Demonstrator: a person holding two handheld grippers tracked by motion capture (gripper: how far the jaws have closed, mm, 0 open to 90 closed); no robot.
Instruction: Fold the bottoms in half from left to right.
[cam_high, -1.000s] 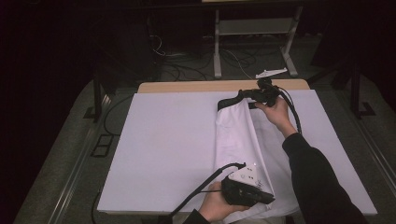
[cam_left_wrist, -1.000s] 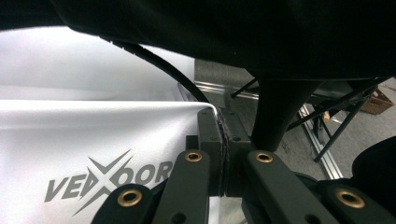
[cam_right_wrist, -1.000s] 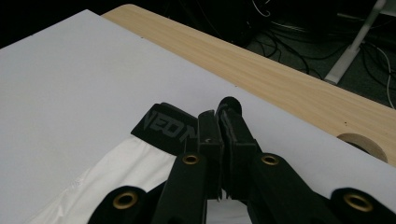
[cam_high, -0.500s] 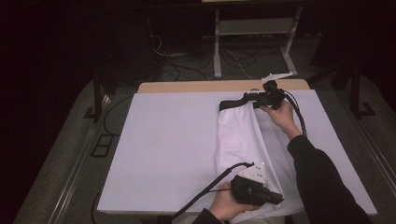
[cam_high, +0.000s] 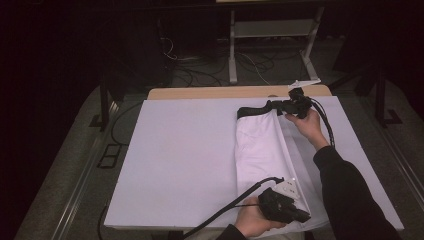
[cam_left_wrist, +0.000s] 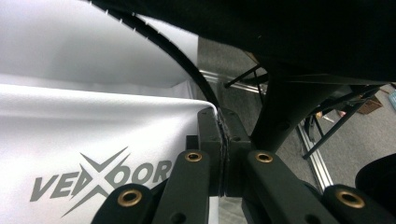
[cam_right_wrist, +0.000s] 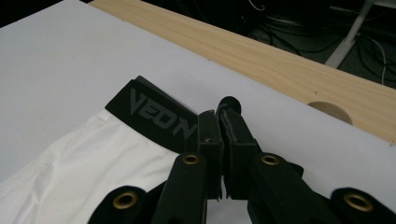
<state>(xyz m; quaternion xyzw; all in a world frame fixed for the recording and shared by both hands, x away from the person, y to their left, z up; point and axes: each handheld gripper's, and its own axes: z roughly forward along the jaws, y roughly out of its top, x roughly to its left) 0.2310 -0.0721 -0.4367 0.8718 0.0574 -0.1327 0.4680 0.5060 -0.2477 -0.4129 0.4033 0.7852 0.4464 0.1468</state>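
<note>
The white garment (cam_high: 260, 150) lies folded lengthwise on the right part of the worktop (cam_high: 180, 165), stretched between the two tools. The right hand-held gripper (cam_high: 272, 106) sits at the far end, its jaws pressed together on the black waistband (cam_right_wrist: 154, 119); in the right gripper view the band runs off to the left of the jaws and only its end is pinched between them. The left hand-held gripper (cam_high: 300, 216) is at the near end, jaws clenched on the hem corner of the white cloth, with the grey printed logo (cam_left_wrist: 100, 179) just to the left of its jaws.

From where I stand, the weak spot looks like that thin bite on the waistband. If the two hands pull apart any harder, the stretchy band may slide out of the right jaws and snap back, spoiling the fold. The near corner is held just as narrowly, so a sideways tug there could let it slip too.

The folded top layer already shows a long ridge (cam_high: 281, 145) running between the hand-held grippers; uneven tension could twist it and leave a crooked crease. The cable (cam_high: 225, 210) trailing from the left tool lies close beside the cloth edge and could drag it when the hand moves.
</note>
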